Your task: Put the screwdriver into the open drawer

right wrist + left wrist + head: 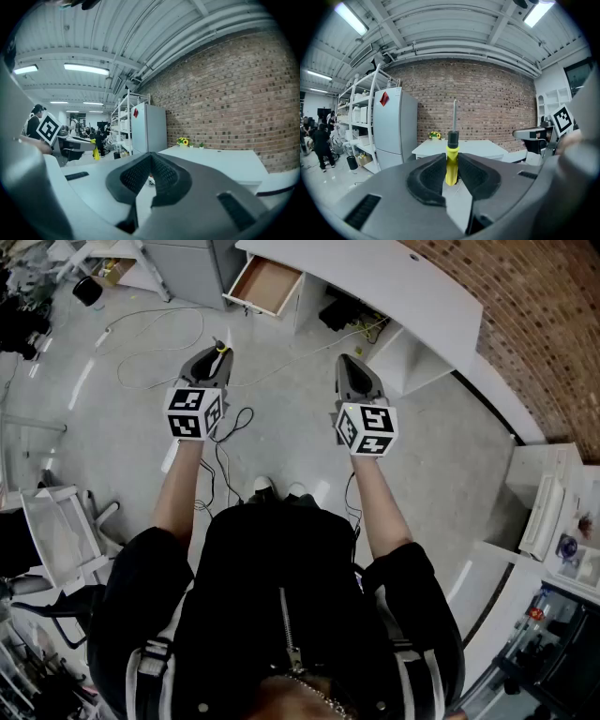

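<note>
the screwdriver (451, 162) stands upright between the pads of the left tool (217, 349), pinched by its yellow handle, with the black collar and the thin metal shaft rising above the jaws. the jaws are closed onto the handle from both sides, so only its width keeps them apart. in the head view just a bit of yellow shows at the tip of that tool, held in the air over the floor (281, 442) and well apart from any furniture.

the open drawer (269, 285) lies ahead of the left tool and a little to its right, pulled out from under the end of the white tabletop (403, 292), its wooden bottom bare. the left tool is the nearer of the two to it. the screwdriver's long axis runs across the tool's pointing direction, so as i judge it, the reach forward will need a tilt of the wrist to lay the screwdriver flat in the drawer.

the right tool (149, 159) hangs level beside the left one, its jaws brought together with nothing between them. loose cables (230, 427) trail on the floor below the hands, and a brick wall (530, 324) runs behind the tabletop.
</note>
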The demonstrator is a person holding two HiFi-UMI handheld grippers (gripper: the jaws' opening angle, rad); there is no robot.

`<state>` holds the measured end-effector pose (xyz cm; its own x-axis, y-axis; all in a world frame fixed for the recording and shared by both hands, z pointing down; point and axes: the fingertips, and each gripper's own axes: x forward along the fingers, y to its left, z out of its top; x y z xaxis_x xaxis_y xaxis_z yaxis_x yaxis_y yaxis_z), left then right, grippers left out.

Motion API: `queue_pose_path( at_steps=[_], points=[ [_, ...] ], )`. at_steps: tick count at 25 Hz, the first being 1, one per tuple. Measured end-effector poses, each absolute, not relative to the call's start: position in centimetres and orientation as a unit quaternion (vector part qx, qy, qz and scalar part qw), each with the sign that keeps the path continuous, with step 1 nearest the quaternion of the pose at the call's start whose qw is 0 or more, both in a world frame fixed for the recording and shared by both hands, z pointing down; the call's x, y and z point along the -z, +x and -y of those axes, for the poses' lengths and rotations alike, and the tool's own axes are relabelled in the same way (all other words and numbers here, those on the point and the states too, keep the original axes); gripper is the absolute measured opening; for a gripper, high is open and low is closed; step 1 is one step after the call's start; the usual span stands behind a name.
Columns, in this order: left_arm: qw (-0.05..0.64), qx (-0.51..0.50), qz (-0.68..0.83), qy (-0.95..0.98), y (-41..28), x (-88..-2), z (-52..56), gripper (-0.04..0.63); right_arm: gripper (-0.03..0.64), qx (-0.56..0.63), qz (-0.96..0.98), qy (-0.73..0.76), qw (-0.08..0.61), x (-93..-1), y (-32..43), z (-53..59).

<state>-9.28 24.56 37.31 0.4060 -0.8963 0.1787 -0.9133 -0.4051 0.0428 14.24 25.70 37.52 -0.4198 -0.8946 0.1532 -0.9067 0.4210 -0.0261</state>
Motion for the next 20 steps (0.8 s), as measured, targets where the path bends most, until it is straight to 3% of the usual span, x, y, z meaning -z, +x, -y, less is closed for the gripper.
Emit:
queue_pose_path(
  at_steps=[20],
  points=[
    [0.075,-0.062,0.522,0.847,-11.9,-38.7,-22.8,0.094,0.006,-0.071,0.829,0.552,0.049,-39.2,11.4,-25.0]
  ],
)
